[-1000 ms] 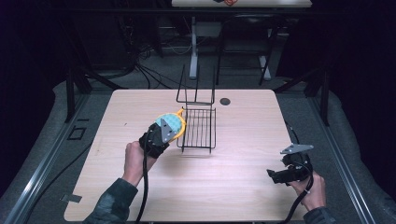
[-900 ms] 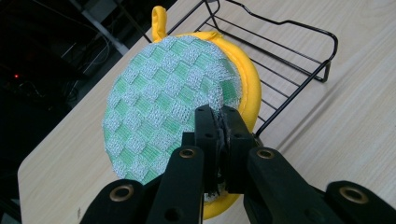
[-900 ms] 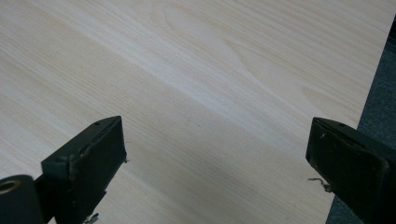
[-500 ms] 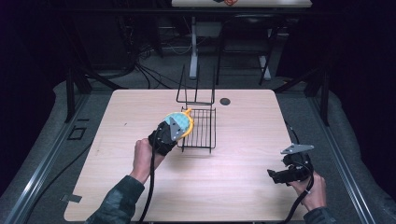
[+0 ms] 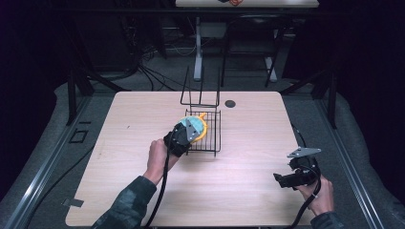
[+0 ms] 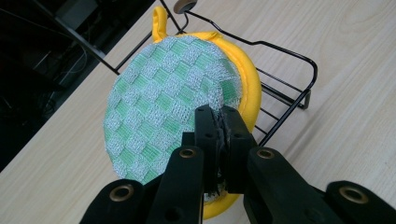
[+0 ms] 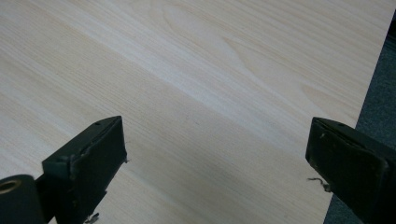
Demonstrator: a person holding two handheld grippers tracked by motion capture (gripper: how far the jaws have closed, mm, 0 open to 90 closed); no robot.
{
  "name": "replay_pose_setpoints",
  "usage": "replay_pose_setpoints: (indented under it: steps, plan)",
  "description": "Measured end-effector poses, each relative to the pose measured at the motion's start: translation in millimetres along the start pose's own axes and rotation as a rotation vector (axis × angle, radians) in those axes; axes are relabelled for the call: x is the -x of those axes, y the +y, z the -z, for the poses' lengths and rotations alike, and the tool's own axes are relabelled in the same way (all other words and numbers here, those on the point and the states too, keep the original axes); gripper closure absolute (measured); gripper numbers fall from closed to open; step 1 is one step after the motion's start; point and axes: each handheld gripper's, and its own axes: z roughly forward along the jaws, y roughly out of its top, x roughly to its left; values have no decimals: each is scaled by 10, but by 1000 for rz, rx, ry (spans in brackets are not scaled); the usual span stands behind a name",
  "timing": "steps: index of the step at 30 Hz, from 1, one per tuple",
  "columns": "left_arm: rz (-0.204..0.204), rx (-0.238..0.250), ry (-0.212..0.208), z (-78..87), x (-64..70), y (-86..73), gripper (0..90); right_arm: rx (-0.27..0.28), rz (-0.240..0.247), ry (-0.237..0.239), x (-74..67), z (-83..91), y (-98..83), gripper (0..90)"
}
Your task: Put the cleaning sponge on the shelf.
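Gripping checkered pad (image 6: 173, 88), jaws pinched.

The high view looks forward and down over the whole wooden table (image 5: 248, 191) from the person's side. The left gripper view sits close behind its jaws, facing the wire rack (image 6: 289, 88), which the high view shares. The right gripper view looks closely down at bare tabletop near its edge
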Motion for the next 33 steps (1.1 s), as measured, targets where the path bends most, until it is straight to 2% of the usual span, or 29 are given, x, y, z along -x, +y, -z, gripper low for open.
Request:
replay_pose_setpoints:
  steps: [3, 8, 14, 20, 25, 27, 30, 33]
  plan:
    - [1, -4, -10, -78, 21, 36, 874, -1, 1, -1, -2, -3, 0, 45]
    - [24, -20, -35, -249, 61, 93, 872, -10, 6, 6, -10, -21, -4, 47]
    - [44, -41, -45, -451, 114, 131, 870, -20, 8, 12, -23, -27, -2, 48]
    - [88, -48, -77, -601, 146, 146, 868, -27, 21, 25, -37, -56, -2, 60]
    - [153, -49, -103, -722, 166, 139, 860, -30, 22, 23, -37, -50, 0, 61]
    - [145, -48, -100, -722, 174, 147, 851, -27, 20, 27, -40, -47, -1, 61]
    - [153, -51, -96, -695, 146, 146, 756, -27, 20, 25, -41, -39, -3, 61]
    - [177, -59, -94, -647, 91, 121, 589, -21, 20, 23, -37, -36, -2, 61]
